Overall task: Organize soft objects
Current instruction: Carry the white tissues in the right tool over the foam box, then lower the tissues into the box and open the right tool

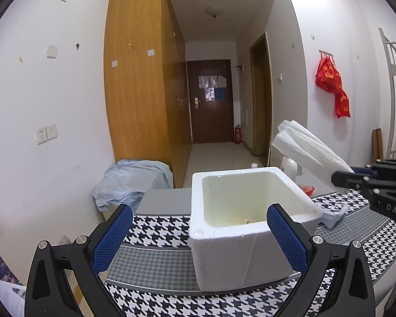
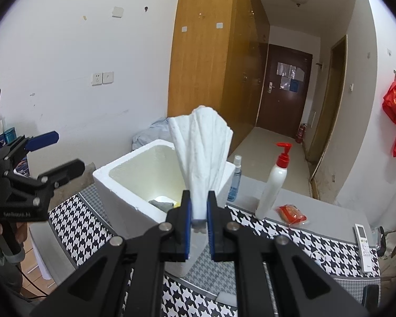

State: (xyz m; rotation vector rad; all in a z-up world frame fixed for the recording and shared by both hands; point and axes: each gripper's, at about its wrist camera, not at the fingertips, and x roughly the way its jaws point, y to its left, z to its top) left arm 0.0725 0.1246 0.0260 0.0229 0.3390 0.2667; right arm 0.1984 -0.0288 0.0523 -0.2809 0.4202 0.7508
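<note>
right gripper (image 2: 198,212): jaws clamping white towel (image 2: 202,150), hovering by foam box (image 2: 124,182)
left gripper (image 1: 198,235): jaws gaping, empty
done: some items lying inside
left: dropping towel in

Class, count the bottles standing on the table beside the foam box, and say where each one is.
2. A white pump bottle with a red top stands right of the foam box; a small clear spray bottle stands between them, against the box. Others may be hidden behind it.

Foam box (image 2: 124,182) on table mat (image 2: 74,227); pump bottle (image 2: 273,185), spray bottle (image 2: 235,178) right of box; remote (image 2: 364,248) farther right.
</note>
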